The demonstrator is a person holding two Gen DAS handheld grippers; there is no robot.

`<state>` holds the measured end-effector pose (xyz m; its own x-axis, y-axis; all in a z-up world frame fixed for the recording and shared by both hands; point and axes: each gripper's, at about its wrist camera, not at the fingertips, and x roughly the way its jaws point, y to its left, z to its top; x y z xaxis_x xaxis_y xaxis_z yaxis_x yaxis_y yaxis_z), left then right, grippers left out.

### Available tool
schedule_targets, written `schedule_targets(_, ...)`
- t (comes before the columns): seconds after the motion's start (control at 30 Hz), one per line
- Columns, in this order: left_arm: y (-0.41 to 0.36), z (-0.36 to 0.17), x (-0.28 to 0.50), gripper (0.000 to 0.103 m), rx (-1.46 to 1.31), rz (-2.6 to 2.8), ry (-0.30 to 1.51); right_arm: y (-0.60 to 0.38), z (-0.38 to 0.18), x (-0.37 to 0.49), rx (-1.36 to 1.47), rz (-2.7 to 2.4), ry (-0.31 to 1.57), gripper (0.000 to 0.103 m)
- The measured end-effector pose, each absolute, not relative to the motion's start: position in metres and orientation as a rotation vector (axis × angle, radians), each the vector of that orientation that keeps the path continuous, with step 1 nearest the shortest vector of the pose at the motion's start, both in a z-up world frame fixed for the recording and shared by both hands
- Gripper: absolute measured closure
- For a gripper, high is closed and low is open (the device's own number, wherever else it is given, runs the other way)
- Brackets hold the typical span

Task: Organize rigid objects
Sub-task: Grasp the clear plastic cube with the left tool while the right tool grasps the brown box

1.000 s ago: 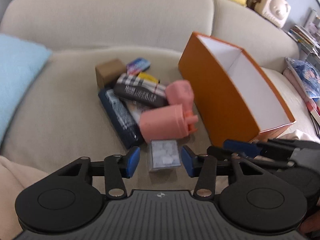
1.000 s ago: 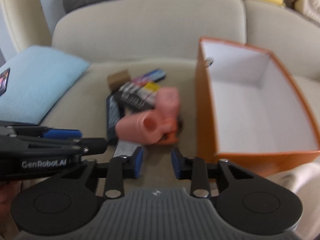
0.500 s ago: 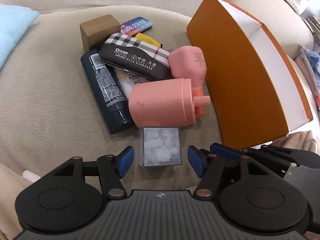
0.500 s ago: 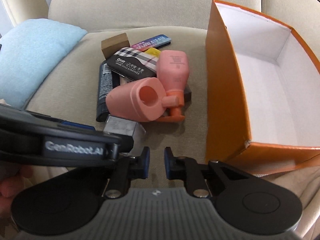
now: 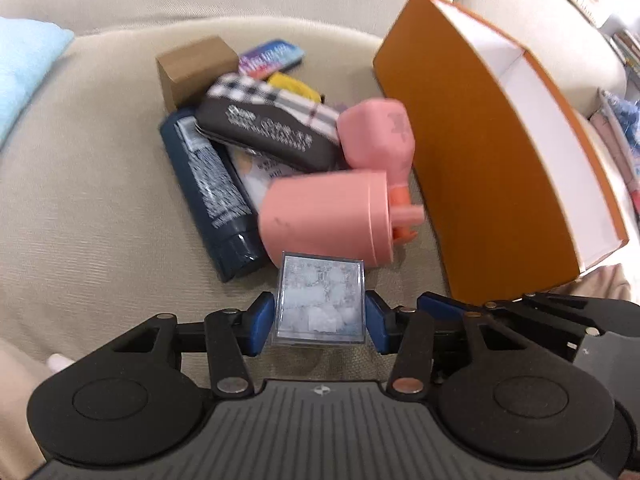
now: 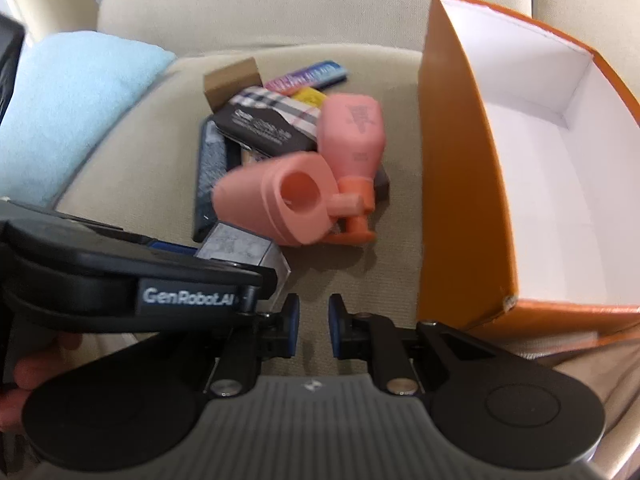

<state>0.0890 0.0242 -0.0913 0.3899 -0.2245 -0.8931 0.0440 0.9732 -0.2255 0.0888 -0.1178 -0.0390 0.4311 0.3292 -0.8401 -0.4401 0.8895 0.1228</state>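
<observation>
Closing with the left jaws on the clear box (image 5: 320,300), square-faced with no long axis to speak of, sitting squarely between the blue pads of the left gripper (image 5: 320,320); pads seemingly pressed to both side walls already. Lying at the near edge of the pile on the sofa seat (image 5: 100,220), just in front of the pink cylinder (image 5: 324,220) and touching or almost touching it. Judged as the grasp step, with a lift and a carry toward the orange box (image 5: 480,184) likely next: open-topped, empty, standing close by to the right of the pile. Pitched steeply down at the seat, left hand plainly the nearer one. Nearly shut on the right gripper (image 6: 314,322), only a narrow gap, nothing between, aimed at bare cushion between pile and orange wall.
</observation>
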Motion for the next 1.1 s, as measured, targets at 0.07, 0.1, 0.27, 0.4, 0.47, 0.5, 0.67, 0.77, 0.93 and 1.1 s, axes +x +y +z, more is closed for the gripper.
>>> schedule_targets(0.07,0.031,-0.079,0.085,0.048,-0.194,-0.167,1.137,-0.115,-0.033,0.089,-0.129,0.498,1.003,0.088)
schedule_targets(0.1,0.034,-0.073,0.084,0.048,-0.201,-0.164,1.126,-0.113,-0.029,0.089,-0.131,0.507,0.994,0.088)
schedule_targets(0.27,0.058,-0.044,0.093,0.049,-0.229,-0.122,1.04,-0.1,-0.006,0.1,-0.134,0.539,0.935,0.084)
schedule_targets(0.4,0.081,-0.038,0.117,0.049,-0.271,-0.062,0.997,-0.082,0.006,0.12,-0.119,0.566,0.901,0.082)
schedule_targets(0.47,0.095,-0.036,0.126,0.049,-0.277,-0.022,0.978,-0.07,0.009,0.132,-0.121,0.58,0.889,0.073)
schedule_targets(0.5,0.1,-0.036,0.129,0.049,-0.278,-0.003,0.973,-0.063,0.009,0.138,-0.122,0.587,0.884,0.066)
schedule_targets(0.67,0.131,-0.046,0.151,0.049,-0.31,0.073,0.973,-0.024,0.007,0.175,-0.134,0.632,0.894,0.046)
schedule_targets(0.77,0.15,-0.052,0.161,0.049,-0.321,0.118,0.972,0.003,0.003,0.195,-0.197,0.659,0.905,0.042)
schedule_targets(0.93,0.177,-0.061,0.175,0.049,-0.353,0.172,0.981,0.037,0.0,0.22,-0.315,0.662,0.884,0.027)
schedule_targets(1.1,0.192,-0.066,0.182,0.049,-0.372,0.191,0.984,0.064,-0.01,0.246,-0.385,0.643,0.93,0.027)
